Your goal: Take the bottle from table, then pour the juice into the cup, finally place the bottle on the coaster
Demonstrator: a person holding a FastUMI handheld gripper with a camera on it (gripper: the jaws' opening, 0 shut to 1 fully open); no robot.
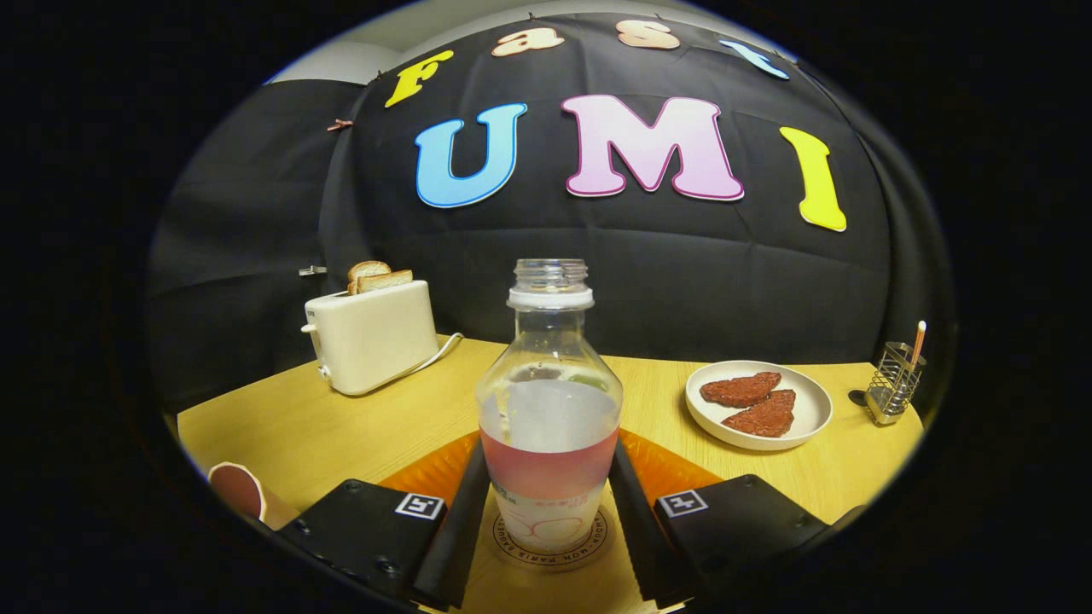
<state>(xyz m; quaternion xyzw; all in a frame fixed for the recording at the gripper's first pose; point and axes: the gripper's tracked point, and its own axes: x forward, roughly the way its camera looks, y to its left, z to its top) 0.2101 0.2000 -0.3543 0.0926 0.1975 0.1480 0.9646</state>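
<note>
Between the two fingers of the gripper (548, 520), one clear bottle (548, 401) is standing upright on a round coaster (553, 554) with lettering around its rim. The fingers are sitting spread apart, one flanking each side of the bottle's lower body; they are lying close against it, but whether they are actually pressing on it or just clearing it cannot be told. The bottle is standing uncapped, its threaded neck open, and pink juice is filling its lower part, with a pale label band wrapping its base. The coaster is lying on the yellow wooden table (341, 426), and an orange mat (435, 467) is showing under the fingers on both sides of the bottle.

Beside the left finger, one paper cup (239, 493) is standing near the table's near edge, well apart from the bottle. Beyond the fingers, one cream toaster (371, 337) is sitting far left with two slices of toast (378, 277) sticking up out of it, its cord trailing across the table. Far right, one white plate (759, 405) is carrying two reddish-brown pieces of food (752, 401). Just past the plate, one wire holder (894, 384) is holding a single stick-like item.
</note>
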